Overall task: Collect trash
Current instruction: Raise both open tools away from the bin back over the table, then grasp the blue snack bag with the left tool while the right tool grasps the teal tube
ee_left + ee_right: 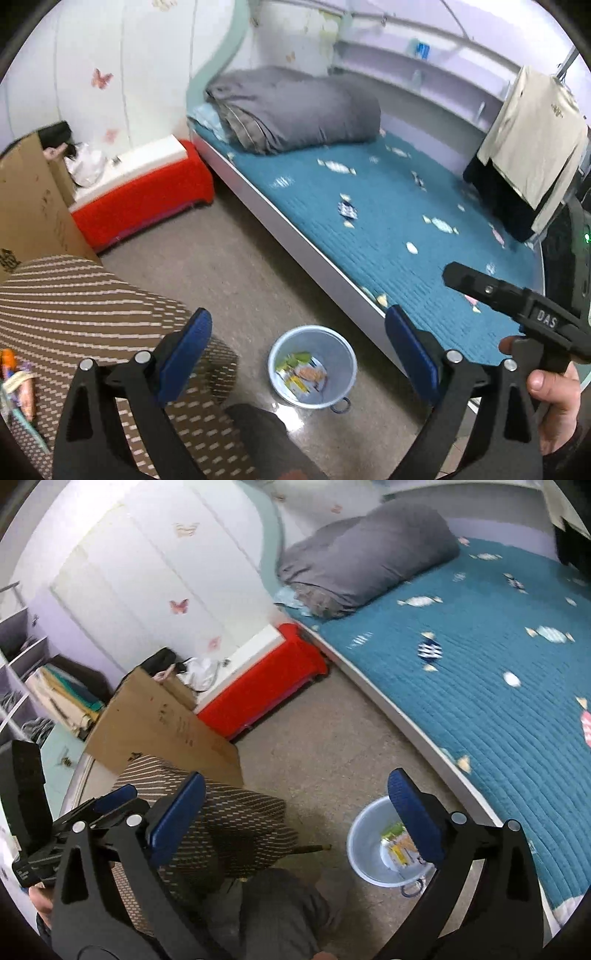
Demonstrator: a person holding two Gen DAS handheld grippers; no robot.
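On the floor beside the bed, in the left wrist view: a pale bin already holding several wrappers; left gripper spread wide above it, grasping nothing. On the teal cover, one dark wrapper-like scrap, possibly trash not yet collected.

In the right wrist view: right gripper likewise released and empty, bin low between its fingers, same scrap lying on the bed. Judged partly done, with some pieces binned.
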